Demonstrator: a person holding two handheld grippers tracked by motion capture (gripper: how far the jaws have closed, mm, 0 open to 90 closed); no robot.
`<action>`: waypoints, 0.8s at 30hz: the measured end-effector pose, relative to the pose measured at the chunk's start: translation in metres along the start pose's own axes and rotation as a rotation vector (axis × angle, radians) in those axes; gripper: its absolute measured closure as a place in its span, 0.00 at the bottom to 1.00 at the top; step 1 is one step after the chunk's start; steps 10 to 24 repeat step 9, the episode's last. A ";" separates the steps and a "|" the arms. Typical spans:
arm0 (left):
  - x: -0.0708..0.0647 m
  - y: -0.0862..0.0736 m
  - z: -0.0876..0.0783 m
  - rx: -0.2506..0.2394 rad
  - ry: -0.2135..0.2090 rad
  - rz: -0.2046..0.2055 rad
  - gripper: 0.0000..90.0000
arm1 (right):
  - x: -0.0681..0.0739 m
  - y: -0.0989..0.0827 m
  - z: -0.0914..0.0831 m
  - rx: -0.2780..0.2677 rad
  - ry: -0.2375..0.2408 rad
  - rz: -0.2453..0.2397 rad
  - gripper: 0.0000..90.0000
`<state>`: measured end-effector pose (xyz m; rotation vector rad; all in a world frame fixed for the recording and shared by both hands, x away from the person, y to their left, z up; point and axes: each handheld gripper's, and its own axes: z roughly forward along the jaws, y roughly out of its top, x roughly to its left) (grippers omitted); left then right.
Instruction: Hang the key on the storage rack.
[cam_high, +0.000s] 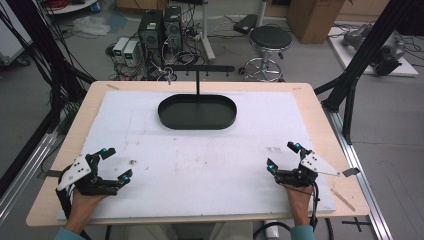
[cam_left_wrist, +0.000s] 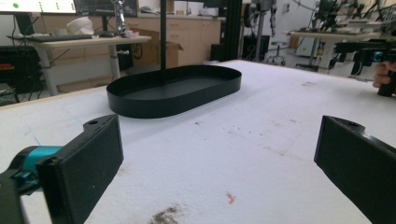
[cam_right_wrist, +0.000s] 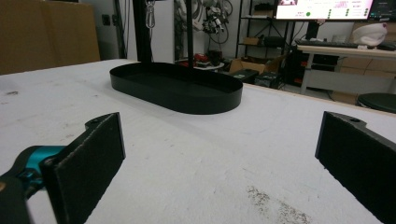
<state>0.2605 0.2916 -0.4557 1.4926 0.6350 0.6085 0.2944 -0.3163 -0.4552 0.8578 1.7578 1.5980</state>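
Left claw (cam_high: 115, 164) resting low at the near edge of the white-covered table (cam_high: 150, 130), jaws spread wide, nothing between them. Ahead of it and off toward the other claw, well apart, the black oval tray (cam_high: 197, 112), shallow, thin-walled, with a slim black post (cam_high: 198, 82) rising from the far side of it and carrying a crossbar overhead. From the left gripper view, tray (cam_left_wrist: 173, 90) lying beyond the open jaws, bare inside as far as can be seen, a dark smudge on the cover just in front. Judged light and stiff, likely sheet metal or hard plastic, smooth and a little slippery; best taken by pinching the upright rim at one rounded end, or by the post if it is fixed to the tray, which cannot be told. Prone to tipping if lifted by one end alone, so a claw at each end looks safer. Right claw (cam_high: 283, 156) likewise down near the table's front edge, jaws held apart and empty, tray (cam_right_wrist: 176, 87) ahead of it and well apart. No brand, label or legible writing on tray, cover or claws; distant monitor screens too small to read.
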 end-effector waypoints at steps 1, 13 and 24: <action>0.000 -0.001 -0.002 -0.017 0.005 -0.005 0.02 | 0.000 0.000 0.000 0.002 0.001 0.004 0.01; 0.000 -0.002 -0.004 -0.036 0.025 -0.007 0.02 | 0.002 0.000 0.001 0.012 0.000 -0.015 0.01; 0.000 -0.002 -0.004 -0.036 0.025 -0.007 0.02 | 0.002 0.000 0.001 0.012 0.000 -0.015 0.01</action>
